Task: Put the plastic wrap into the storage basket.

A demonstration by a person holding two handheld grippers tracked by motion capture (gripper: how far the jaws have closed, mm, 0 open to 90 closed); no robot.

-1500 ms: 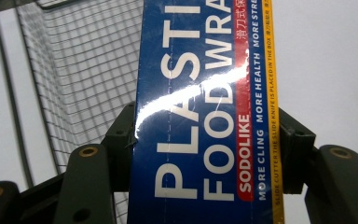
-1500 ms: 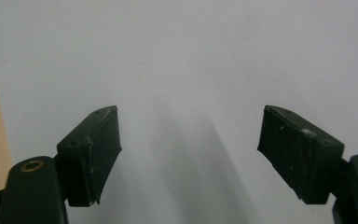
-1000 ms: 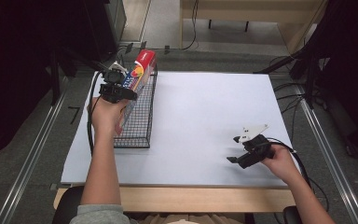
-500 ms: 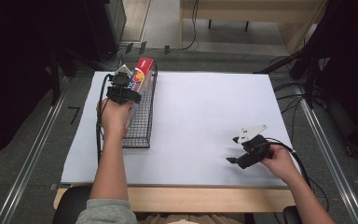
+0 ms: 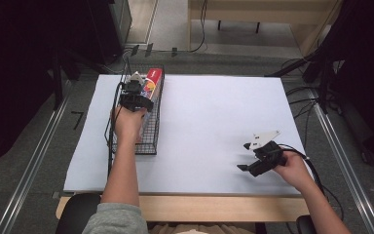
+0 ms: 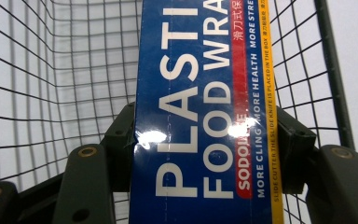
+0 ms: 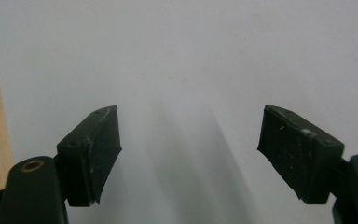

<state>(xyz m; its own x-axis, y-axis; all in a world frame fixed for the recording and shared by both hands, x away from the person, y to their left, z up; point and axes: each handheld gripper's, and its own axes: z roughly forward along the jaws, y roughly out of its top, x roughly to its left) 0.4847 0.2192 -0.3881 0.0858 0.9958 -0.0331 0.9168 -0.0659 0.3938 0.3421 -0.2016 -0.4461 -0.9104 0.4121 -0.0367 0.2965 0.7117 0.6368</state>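
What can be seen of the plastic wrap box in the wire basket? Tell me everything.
The plastic wrap box is a long, narrow carton, glossy blue with big white letters reading PLASTIC FOOD WRAP, a red strip and a yellow edge band with small print. In the high view its far end looks red. It lies lengthwise inside the black wire basket at the left side of the white table. The left gripper has its two black jaws pressed against the box's long sides, clamping it. Light glares off its surface.

Wooden surface [image 5: 214,207] spread with a white sheet [image 5: 214,122] nearly edge to edge. Standing on that sheet at its far left, a black wire basket [image 5: 148,145], long side running front to back.
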